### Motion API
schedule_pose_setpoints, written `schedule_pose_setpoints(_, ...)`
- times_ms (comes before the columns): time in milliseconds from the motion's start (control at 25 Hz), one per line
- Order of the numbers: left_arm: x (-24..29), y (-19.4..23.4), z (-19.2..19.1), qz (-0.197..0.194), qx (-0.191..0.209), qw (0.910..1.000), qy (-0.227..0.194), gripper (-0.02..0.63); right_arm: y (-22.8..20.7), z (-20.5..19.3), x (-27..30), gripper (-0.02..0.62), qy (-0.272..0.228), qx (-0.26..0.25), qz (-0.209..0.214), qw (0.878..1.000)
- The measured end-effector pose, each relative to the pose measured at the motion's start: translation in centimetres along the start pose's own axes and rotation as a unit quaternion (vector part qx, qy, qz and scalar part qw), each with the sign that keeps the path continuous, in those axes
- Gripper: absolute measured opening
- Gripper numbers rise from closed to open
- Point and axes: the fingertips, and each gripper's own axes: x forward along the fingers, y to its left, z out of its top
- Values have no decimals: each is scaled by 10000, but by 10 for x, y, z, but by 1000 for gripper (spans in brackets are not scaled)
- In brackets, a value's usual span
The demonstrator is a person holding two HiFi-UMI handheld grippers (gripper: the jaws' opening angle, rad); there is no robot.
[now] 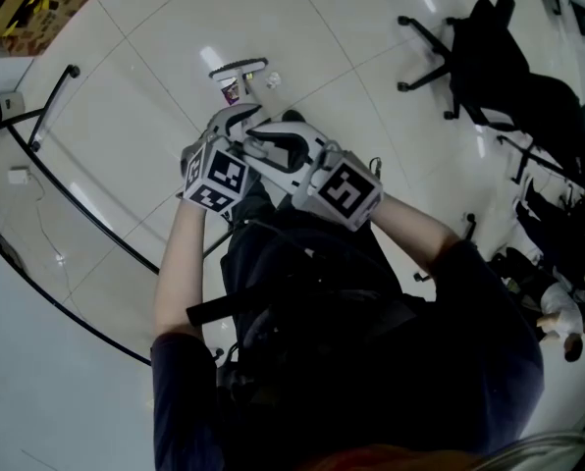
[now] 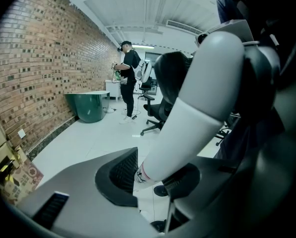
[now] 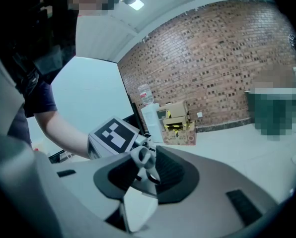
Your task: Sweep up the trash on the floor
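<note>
Head view: left gripper (image 1: 236, 121), right gripper (image 1: 273, 145), jaws part-closed on white handle (image 2: 197, 113), slanting floorward.

A ceiling light (image 3: 136, 4) gives even, cool brightness; glare streaks the glossy floor (image 1: 211, 59) in the head view, where dark clothing (image 1: 371, 341) goes almost black. Both gripper views bulge, with dark corners; close-up areas look soft, perhaps unfocused.

A glossy pale tiled floor (image 1: 371, 27) spread under a lit ceiling light (image 3: 136, 4). A brick wall (image 2: 43, 68) ran along one side, with cardboard boxes (image 3: 178, 120) at its foot. Black office chairs (image 1: 489, 62) stood nearby.
</note>
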Motion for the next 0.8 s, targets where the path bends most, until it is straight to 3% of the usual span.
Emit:
schedule_pose_setpoints(200,-1,14,5,29,-1,10000,13,98,-7,11,8,121,-117,-47,-8,9999)
schedule_pose_setpoints(440,-5,42,38,320,333,9988,-170,67,-27,46,9,114,-458,-752,-228,9959)
schedule_pose_setpoints(640,-27,60,83,458,533,9957,-611,60,-33,95,3,97,-880,-1816,-495,9782)
schedule_pose_setpoints(800,-47,53,116,526,908,9922,-672,57,-21,129,-16,97,-1214,-2093,-234,9700)
